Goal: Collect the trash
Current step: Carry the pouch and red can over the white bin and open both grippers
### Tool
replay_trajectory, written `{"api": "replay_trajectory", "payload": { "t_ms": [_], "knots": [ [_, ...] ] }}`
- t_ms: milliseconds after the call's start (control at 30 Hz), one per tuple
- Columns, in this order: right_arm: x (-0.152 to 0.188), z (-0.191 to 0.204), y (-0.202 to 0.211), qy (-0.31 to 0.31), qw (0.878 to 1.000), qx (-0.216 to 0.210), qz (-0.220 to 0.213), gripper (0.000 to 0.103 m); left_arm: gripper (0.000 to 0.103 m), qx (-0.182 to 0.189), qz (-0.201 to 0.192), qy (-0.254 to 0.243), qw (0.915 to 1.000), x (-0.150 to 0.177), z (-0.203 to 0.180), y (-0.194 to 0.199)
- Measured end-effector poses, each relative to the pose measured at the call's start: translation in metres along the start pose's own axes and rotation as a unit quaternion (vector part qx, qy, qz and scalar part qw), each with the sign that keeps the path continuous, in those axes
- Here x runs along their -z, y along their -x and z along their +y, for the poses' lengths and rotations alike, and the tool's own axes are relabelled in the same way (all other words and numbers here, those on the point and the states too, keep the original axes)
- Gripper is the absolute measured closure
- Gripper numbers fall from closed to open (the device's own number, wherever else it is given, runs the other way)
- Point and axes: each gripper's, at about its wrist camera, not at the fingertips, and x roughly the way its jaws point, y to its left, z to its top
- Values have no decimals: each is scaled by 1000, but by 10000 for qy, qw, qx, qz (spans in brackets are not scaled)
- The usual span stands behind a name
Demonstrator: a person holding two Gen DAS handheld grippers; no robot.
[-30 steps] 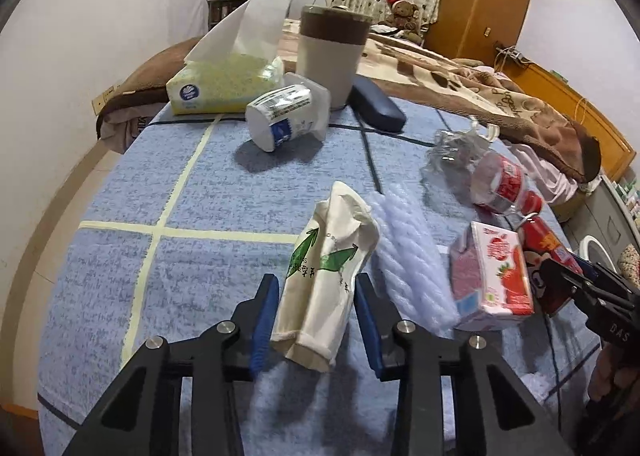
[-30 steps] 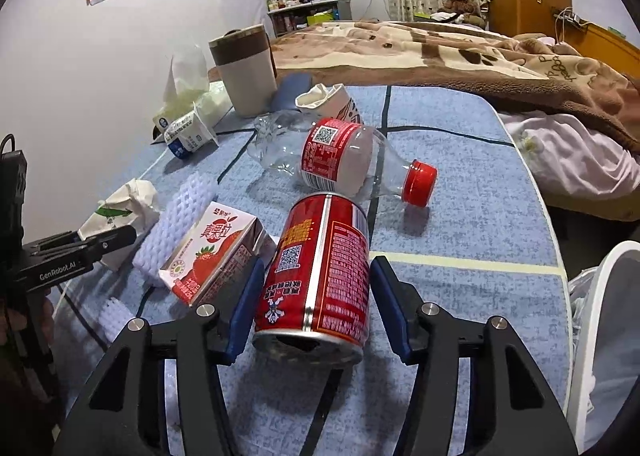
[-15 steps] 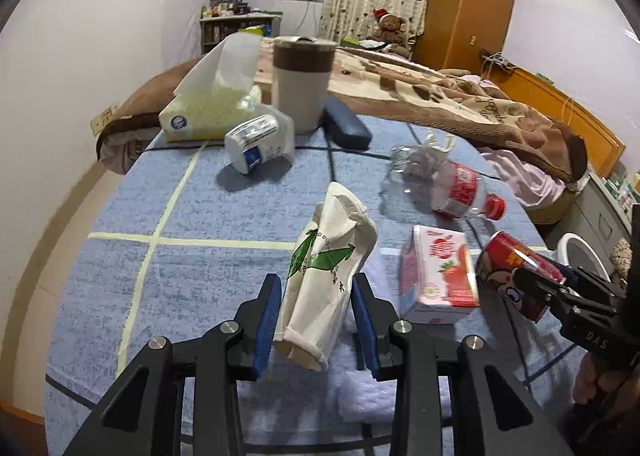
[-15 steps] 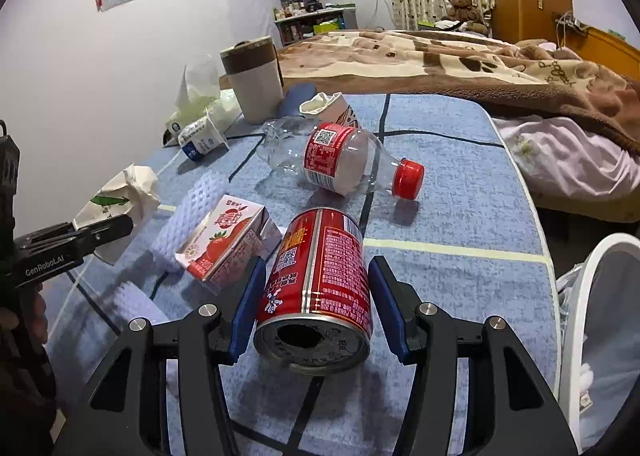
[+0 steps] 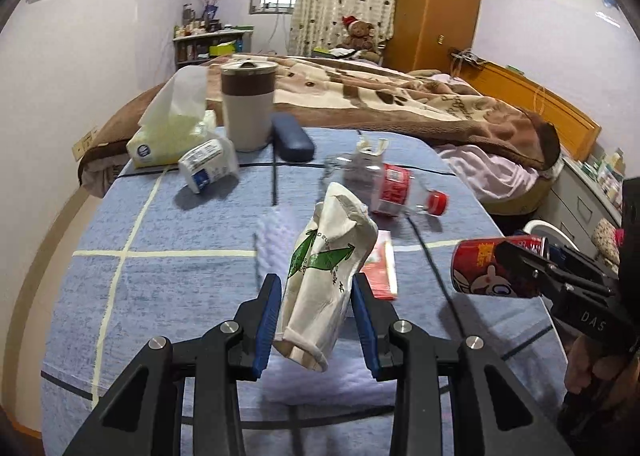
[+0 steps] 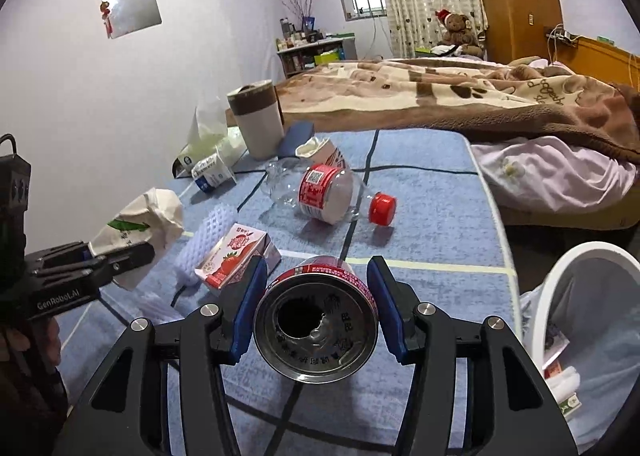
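**Inspector A:** Bedroom setting was noted; a table under a blue cloth with pale and dark grid lines stood against a bed with a brown blanket. What did the left gripper carry?

**Inspector B:** Its blue pads were closed on a crumpled white paper cup with green arrows, held clear of the cloth, crushed rim pointing away from the jaws. Beyond the jaws lay a white foam net sleeve; just right of them, a red strawberry drink carton.

**Inspector A:** And the right gripper?

**Inspector B:** Its jaws were clamped on a red drink can, open end facing the camera, lifted off the cloth. Beyond those jaws lay a clear plastic bottle with a red label and cap, on its side. To the right of them, below the table edge, stood a white bin with a liner and some scraps inside.

**Inspector A:** Other items?

**Inspector B:** Far beyond both jaws: a lidded tumbler, a tissue pack, a dark blue case and a tipped yogurt cup
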Motion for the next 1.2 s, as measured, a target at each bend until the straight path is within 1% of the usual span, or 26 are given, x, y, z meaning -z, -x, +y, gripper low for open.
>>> {"api": "replay_trajectory", "payload": {
  "t_ms": [300, 467, 567, 733, 900, 1200],
  "knots": [
    [-2, -21, 39, -119, 9992, 176, -343, 50, 67, 241, -130, -327, 9991, -2, -49, 14],
    [-3, -40, 63, -199, 9975, 370, -569, 50, 67, 357, -260, -581, 9973, -4, -85, 23],
    [-1, -51, 75, -260, 9962, 480, -672, 50, 67, 505, -319, -720, 9956, -3, -110, 28],
    [3, -70, 92, -349, 9943, 671, -745, 50, 67, 778, -372, -887, 9923, -2, -150, 32],
    [6, -93, 107, -520, 9915, 875, -811, 50, 67, 1025, -340, -1069, 9884, 0, -187, 28],
    [15, -136, 120, -826, 9864, 1230, -716, 50, 67, 1535, -230, -1289, 9794, 7, -256, 16]
  ]
}}
